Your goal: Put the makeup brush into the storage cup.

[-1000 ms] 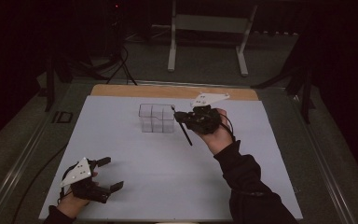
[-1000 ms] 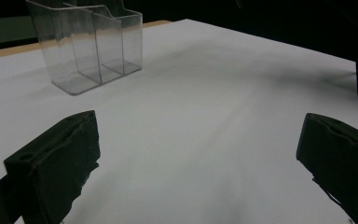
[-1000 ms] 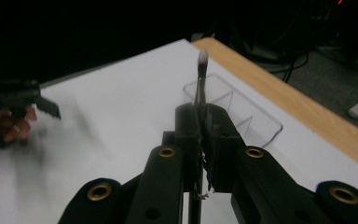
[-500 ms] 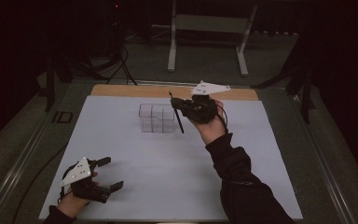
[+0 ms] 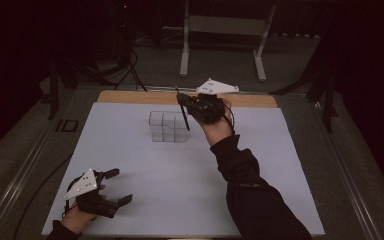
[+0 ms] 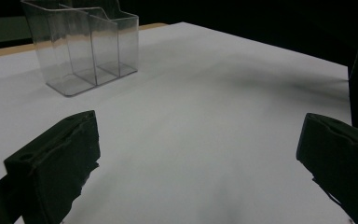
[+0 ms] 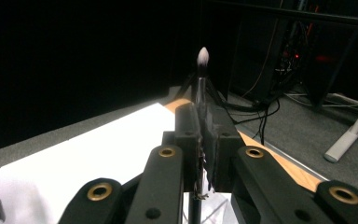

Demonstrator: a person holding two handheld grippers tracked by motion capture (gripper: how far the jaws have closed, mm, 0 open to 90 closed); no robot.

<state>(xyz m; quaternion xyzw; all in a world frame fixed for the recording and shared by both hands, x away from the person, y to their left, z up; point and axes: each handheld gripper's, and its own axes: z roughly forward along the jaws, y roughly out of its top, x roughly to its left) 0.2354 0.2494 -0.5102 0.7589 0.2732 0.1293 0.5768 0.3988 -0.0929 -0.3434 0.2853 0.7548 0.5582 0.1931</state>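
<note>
Dim room, white tabletop (image 5: 130, 165): your right hand-held gripper (image 5: 185, 104) pinches the brush (image 5: 183, 113) near-upright, bristles up, its lower end just over the clear organizer (image 5: 167, 127) toward the far edge. Your left hand-held gripper (image 5: 117, 186) rests spread at the near-left corner.

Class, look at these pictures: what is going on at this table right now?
A person works with a gripper in each hand. The right gripper is shut on a thin makeup brush, bristles up, held above the clear compartment organiser on the white mat. The left gripper rests open near the mat's front edge, holding nothing.
</note>
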